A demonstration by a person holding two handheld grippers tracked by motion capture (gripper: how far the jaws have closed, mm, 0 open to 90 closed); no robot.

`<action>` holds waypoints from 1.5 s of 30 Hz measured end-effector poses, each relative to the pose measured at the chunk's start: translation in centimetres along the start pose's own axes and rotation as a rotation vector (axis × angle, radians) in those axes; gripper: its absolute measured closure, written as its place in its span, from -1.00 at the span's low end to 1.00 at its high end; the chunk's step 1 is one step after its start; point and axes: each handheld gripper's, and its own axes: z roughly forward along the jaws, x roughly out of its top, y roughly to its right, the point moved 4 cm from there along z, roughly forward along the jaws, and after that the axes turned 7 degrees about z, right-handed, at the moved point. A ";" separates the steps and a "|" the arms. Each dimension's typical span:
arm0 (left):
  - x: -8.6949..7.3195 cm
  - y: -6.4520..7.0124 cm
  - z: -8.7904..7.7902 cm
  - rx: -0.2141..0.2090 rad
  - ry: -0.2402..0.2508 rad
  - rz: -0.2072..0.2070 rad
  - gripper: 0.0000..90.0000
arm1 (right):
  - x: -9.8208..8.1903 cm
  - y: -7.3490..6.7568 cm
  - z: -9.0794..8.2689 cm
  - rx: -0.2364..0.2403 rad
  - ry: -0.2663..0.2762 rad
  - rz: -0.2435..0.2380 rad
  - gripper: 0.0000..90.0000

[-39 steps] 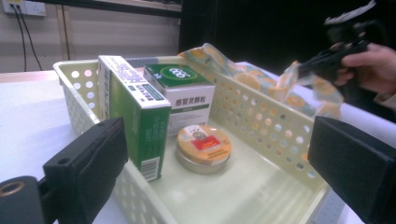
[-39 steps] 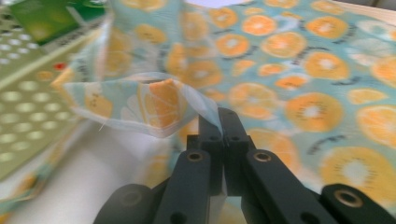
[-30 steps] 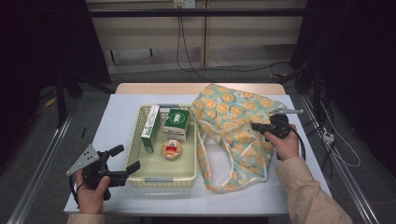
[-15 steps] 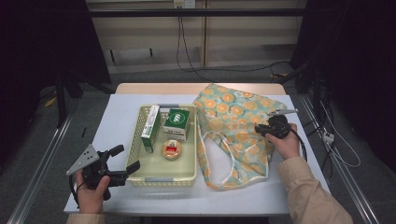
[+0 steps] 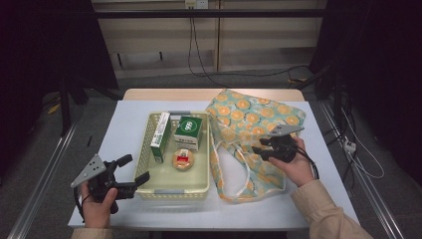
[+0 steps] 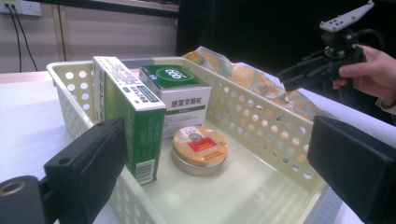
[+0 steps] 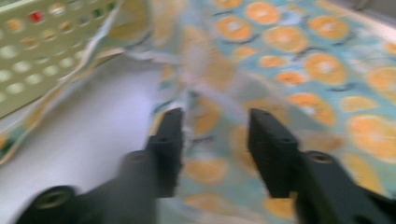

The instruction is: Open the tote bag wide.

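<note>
From above, my right gripper (image 5: 262, 145) hangs over the orange-print tote bag (image 5: 251, 127) beside the yellow basket (image 5: 171, 186); its jaws have just been opening, nothing between them. My left gripper (image 5: 133, 171) sits at the basket's near corner, jaws spread.

Left gripper view: a green box (image 6: 128, 109), a white box (image 6: 180, 95) and a round tin (image 6: 199, 148) lie inside the basket.

Right gripper view: bag fabric lies blurred beneath parted jaws.

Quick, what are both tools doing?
Left tool: open, holding nothing, at the basket.
Right tool: just opened, empty, over the bag.
</note>
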 end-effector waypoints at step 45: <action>-0.2 0.0 0.3 -0.011 -0.007 -0.003 -0.89 | -0.1 1.7 3.3 0.053 -0.061 0.114 1.00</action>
